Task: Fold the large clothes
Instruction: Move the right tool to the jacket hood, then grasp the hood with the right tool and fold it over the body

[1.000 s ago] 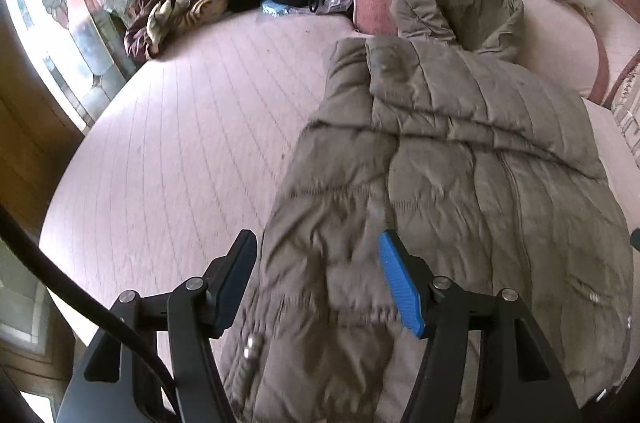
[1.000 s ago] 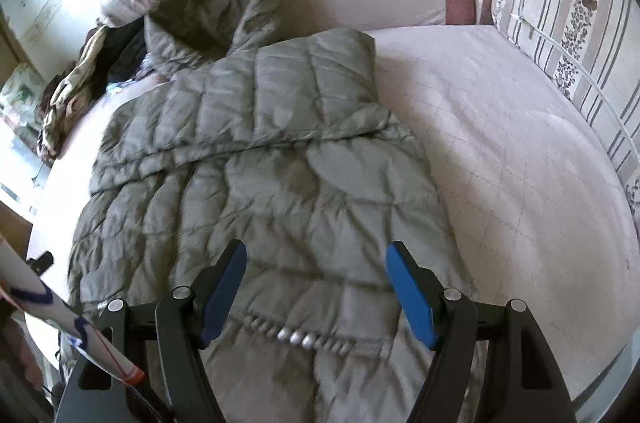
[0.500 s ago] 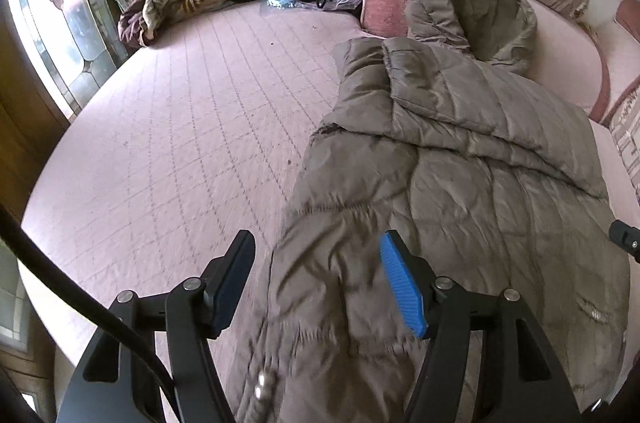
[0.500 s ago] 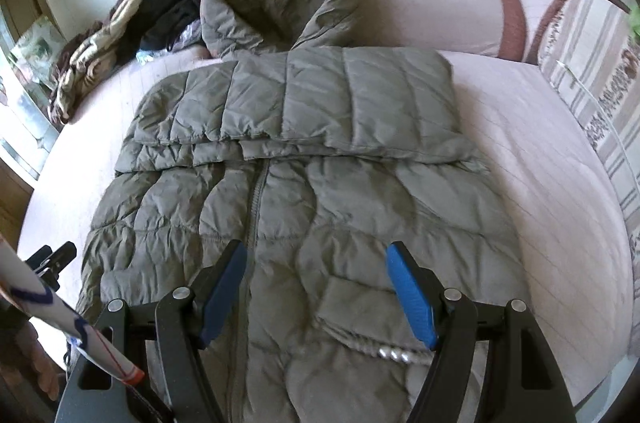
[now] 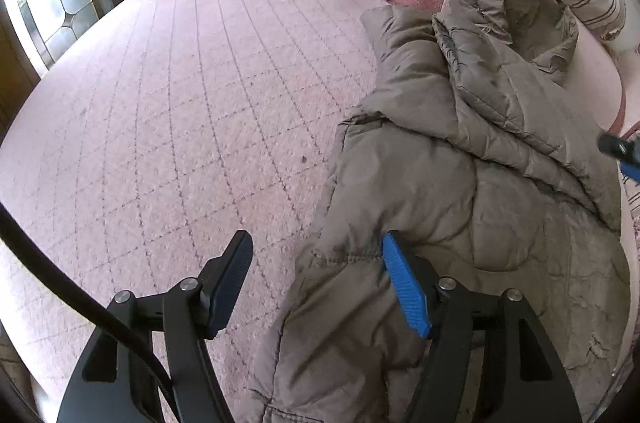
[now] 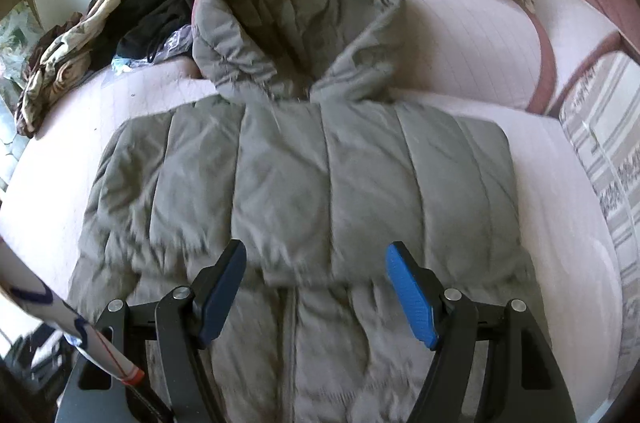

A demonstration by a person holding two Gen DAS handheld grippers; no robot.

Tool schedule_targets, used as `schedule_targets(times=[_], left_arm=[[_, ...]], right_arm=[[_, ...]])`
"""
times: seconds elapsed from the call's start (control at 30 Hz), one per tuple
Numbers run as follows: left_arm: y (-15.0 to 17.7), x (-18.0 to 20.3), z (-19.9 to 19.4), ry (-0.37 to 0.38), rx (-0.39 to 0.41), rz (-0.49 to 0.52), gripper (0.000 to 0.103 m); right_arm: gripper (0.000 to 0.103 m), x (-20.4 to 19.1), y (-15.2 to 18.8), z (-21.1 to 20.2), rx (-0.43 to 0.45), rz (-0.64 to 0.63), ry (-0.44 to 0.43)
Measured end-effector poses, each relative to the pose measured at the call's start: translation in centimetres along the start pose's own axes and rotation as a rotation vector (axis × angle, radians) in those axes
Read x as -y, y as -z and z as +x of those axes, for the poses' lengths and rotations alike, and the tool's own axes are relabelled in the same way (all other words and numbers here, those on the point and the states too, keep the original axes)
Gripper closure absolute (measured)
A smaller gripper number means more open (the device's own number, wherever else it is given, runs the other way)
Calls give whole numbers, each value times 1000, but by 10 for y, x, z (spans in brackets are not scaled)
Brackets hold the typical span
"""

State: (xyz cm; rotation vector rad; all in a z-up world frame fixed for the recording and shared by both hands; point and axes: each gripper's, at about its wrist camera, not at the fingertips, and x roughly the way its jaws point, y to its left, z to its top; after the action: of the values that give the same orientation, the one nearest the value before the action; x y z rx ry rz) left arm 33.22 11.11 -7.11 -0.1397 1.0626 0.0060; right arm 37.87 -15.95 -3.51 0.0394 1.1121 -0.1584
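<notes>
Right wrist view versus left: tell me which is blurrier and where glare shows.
Right wrist view: motion blur smears the olive quilted hooded jacket, glare whitens the far wall. Left wrist view: sharper, pink quilted mattress stitching crisp, daylight flaring through the patterned window; fisheye bends both.

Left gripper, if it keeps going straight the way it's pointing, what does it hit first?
Most likely the left edge of the padded jacket. The open left gripper straddles that edge, one finger over the pink bed cover, the other over the jacket. Depth is hard to judge.
</notes>
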Motion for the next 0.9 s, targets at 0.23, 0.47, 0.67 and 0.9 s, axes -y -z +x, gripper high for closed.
schedule_targets(times=[0.23, 0.47, 0.67, 0.9], left_arm=[[1, 8, 5, -1, 7, 46, 34], [-1, 7, 9, 9, -4, 50, 32], [-5, 2, 18, 27, -23, 24, 26], [-3, 7, 24, 16, -16, 38, 23]], right_arm=[[26, -23, -72, 21, 69, -16, 49], [26, -49, -182, 34, 155, 67, 64], [25, -78, -244, 57, 189, 137, 23], [25, -85, -278, 101, 182, 239, -1]])
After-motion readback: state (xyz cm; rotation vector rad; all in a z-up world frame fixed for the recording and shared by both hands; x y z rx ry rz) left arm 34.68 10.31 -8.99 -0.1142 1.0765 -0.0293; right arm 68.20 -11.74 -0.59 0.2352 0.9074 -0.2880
